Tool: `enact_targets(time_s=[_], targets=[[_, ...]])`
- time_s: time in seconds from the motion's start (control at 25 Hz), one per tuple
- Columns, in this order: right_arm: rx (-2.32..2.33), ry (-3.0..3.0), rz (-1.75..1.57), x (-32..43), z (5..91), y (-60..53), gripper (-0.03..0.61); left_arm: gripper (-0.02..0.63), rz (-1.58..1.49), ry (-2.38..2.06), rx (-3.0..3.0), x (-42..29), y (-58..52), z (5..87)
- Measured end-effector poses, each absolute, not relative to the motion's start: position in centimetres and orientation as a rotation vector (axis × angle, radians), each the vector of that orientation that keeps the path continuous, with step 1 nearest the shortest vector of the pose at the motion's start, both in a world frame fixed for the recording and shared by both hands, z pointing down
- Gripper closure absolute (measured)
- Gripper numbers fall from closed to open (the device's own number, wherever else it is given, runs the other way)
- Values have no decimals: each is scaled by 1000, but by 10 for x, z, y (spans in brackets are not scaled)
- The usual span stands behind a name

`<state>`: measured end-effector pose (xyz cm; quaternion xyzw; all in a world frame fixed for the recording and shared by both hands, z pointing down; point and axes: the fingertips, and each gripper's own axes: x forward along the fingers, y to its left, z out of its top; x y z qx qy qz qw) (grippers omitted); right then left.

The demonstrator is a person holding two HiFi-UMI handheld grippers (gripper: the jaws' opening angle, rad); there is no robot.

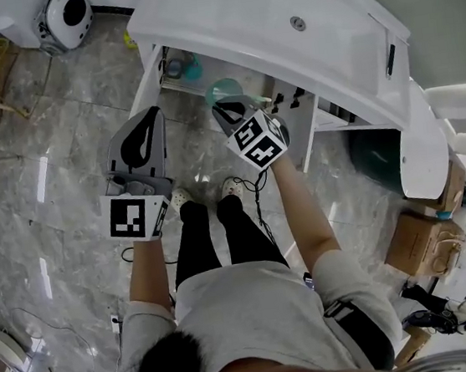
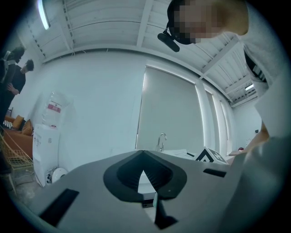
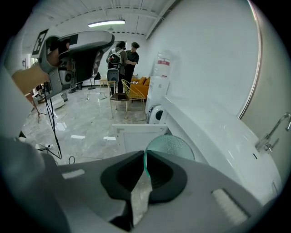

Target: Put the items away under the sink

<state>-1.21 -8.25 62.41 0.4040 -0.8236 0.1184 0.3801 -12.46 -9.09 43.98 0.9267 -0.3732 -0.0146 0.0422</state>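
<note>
The jaws of the left gripper (image 2: 144,154) are closed tip to tip with nothing between them, and they point upward and away, toward the wall and the tap (image 2: 161,139) far ahead of them. In the head view this left gripper (image 1: 154,113) hangs over the floor, just outside the open door (image 1: 146,75) of the cupboard. The jaws of the right gripper (image 3: 145,158) are clamped on the rim of a round, greenish glass plate (image 3: 172,146). The plate stands on edge in the grip, and its disc spreads forward and to the right of the jaw tips. From above, the right gripper (image 1: 220,108) holds the glass plate (image 1: 223,91) at the mouth of the cupboard, so the opening lies straight ahead of and a little below these jaws, under the white sink (image 1: 283,44). The right hand is plainly the nearer one and the only one carrying anything, so I judge the coming move to be a short push forward and down. Inside, left of the plate, a shelf (image 1: 178,85) holds some teal things too small to name. To the right of the jaws stand a few small dark bottles (image 1: 280,99).
</note>
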Motion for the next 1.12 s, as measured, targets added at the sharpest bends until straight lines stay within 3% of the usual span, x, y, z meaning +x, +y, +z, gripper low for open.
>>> enact_targets(time_s=[1.12], targets=[[943, -2086, 229, 63, 927, -143, 549, 607, -36, -1102, 2889, -48, -96, 745]])
